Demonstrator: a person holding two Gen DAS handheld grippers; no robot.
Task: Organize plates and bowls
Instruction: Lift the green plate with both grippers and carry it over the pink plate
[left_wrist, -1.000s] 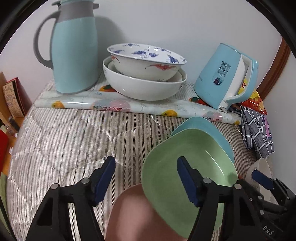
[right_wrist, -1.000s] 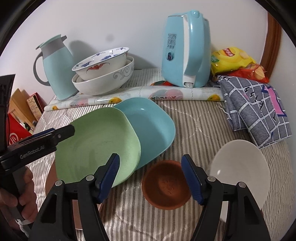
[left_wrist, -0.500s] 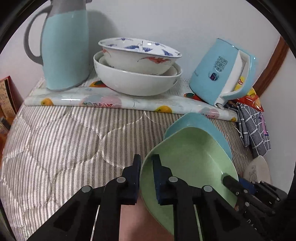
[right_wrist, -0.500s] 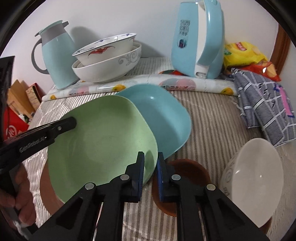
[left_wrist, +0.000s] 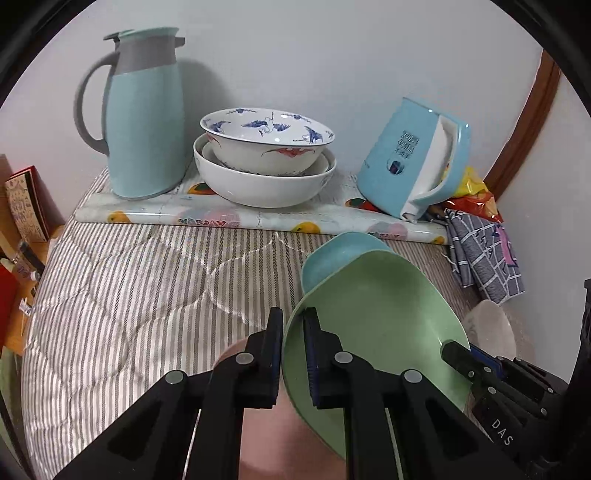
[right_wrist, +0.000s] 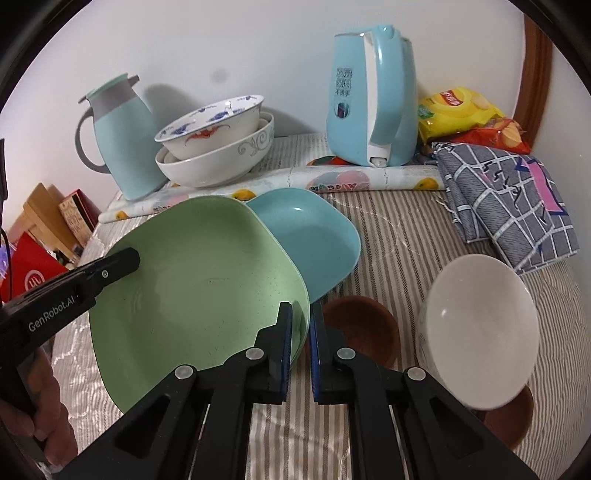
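The green plate (right_wrist: 199, 280) sits between both grippers and looks tipped up off the striped cloth (left_wrist: 122, 295). The left gripper (left_wrist: 293, 321) pinches the plate's left edge, with one jaw under the rim and one jaw inside the dish. The right gripper (right_wrist: 301, 315) pinches the opposite edge the same way, so the plate reaches across from one pair of jaws to the other. Both hands are just as near, since each one already has a side. The wide way of the plate runs from gripper to gripper. Just past the green plate, away from the jaws, lies a blue plate (right_wrist: 314, 236), and the green one overlaps its near edge. A pink plate (left_wrist: 266, 435) shows under the left jaws. To the right of the right jaws sit a brown bowl (right_wrist: 364, 325) and then a white bowl (right_wrist: 480, 325). Far ahead of the jaws, by the wall, two big bowls (left_wrist: 264, 162) are stacked between a blue jug (left_wrist: 144, 122) and a blue kettle (left_wrist: 410, 162). I think the next move is to lift the green plate level and set it on another plate.
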